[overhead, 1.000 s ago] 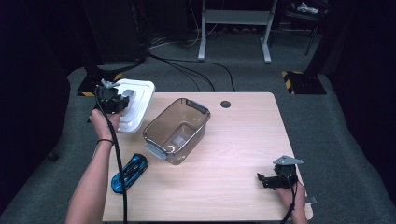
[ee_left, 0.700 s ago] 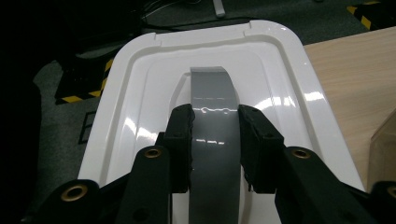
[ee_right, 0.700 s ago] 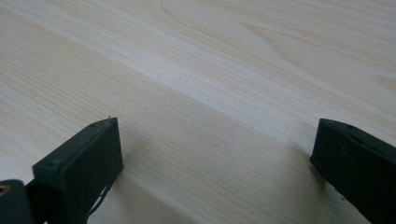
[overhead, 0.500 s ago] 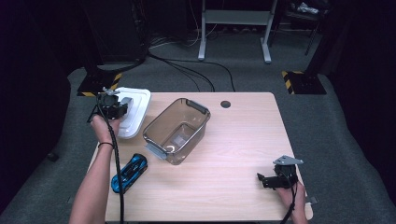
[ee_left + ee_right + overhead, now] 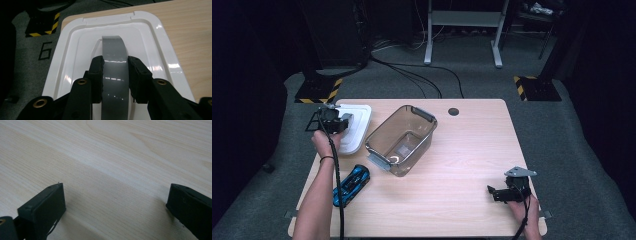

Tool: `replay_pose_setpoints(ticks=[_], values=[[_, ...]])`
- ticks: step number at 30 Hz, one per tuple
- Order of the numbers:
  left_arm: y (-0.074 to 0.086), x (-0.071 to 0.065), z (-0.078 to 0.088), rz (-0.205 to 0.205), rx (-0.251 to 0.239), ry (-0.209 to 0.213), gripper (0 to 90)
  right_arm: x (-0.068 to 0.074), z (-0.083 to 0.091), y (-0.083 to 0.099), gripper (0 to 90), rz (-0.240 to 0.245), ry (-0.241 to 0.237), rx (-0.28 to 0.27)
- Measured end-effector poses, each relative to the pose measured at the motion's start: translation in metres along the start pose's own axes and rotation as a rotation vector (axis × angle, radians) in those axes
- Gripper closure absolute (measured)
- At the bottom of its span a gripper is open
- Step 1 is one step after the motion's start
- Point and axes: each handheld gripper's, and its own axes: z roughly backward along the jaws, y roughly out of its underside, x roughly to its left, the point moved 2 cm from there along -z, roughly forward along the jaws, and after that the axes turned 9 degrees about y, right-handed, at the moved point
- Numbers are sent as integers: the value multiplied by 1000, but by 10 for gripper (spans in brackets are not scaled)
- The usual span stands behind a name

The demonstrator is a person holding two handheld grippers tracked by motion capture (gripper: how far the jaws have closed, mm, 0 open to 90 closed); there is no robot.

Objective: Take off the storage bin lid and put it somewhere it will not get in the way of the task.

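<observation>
Lid, white, flat on the table's far left corner, one long side right at the table edge. Grey handle running down its middle, clamped between the left gripper's jaws, pads pressed on both sides of it. Same gripper in the high view sitting over the lid, left hand behind it, cable trailing back along the forearm.

Just right of the lid: clear bin, open top, tilted a bit diagonal on the table, empty-looking apart from a small label on the bottom. Near the left forearm, toward the front edge: blue toy car, well apart from the lid, close to the bin's near corner.

Over at the front right corner: right gripper, held in the right hand, jaws spread wide with nothing between them, just bare wood in its own view. Well apart from everything else.

Small round hole in the tabletop near the far edge.
</observation>
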Motion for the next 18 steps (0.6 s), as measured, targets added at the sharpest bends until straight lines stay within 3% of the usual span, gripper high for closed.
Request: replay_pose_setpoints(ticks=[3,12,18], values=[[7,1,-8,6,1,9,668,0,0,0,10,0,1,1],[26,5,-26,31,80,39,668,0,0,0,10,0,1,0],[33,5,-32,26,114,48,668,0,0,0,10,0,1,0]])
